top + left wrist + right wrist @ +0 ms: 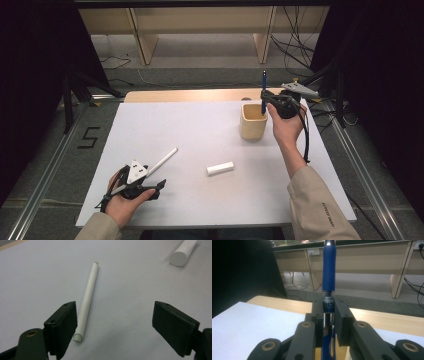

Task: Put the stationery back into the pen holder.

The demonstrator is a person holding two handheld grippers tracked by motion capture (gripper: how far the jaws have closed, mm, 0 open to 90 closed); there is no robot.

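the left gripper [150, 186] rests low on the white bench [200, 130], close to the person, its jaws spread wide with nothing in them. a white pen [86, 302] lies flat just beside one jaw. a short white tube [220, 168] lies a bit farther out. at the far side, the right gripper [264, 98] pinches a blue pen [329, 277] upright, its low end dipping into a tan cup [253, 125].

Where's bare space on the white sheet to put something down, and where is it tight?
Free: the wide far-left stretch of the white sheet, and the near-right part between the white cylinder and the right forearm. Tight: around the wooden cup, where the right gripper holds the blue pen, and by the left gripper beside the white pen.
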